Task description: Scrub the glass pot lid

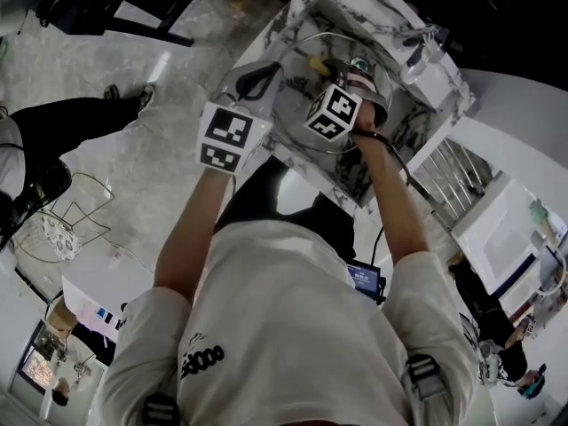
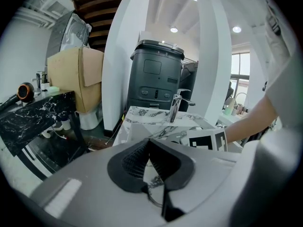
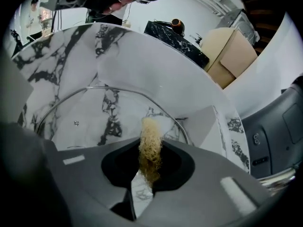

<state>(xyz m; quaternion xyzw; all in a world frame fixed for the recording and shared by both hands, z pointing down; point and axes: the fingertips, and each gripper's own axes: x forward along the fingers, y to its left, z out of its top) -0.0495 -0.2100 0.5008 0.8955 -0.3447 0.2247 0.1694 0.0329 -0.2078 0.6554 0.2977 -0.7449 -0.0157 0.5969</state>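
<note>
The glass pot lid (image 1: 297, 105) lies tilted in the marble sink (image 1: 293, 162). My left gripper (image 1: 264, 76) is at the lid's left edge, with its black jaws shut on the metal rim (image 2: 152, 197). In the left gripper view the left gripper (image 2: 149, 143) has its jaw tips closed together. My right gripper (image 3: 151, 143) is shut on a yellow fibrous scrubber (image 3: 150, 129), which sticks out past the jaws towards the lid (image 3: 109, 108). The lid's rim arcs across the sink wall (image 3: 142, 60). In the head view the right gripper's jaws are hidden under its marker cube (image 1: 335, 112).
A chrome faucet (image 2: 176, 105) stands at the sink's far side. A dish rack (image 1: 461, 171) and a white tray (image 1: 501, 238) sit to the right. A black bin-like unit (image 2: 156, 74) and a cardboard box (image 2: 75, 79) stand beyond. A person (image 1: 62, 131) sits on the left.
</note>
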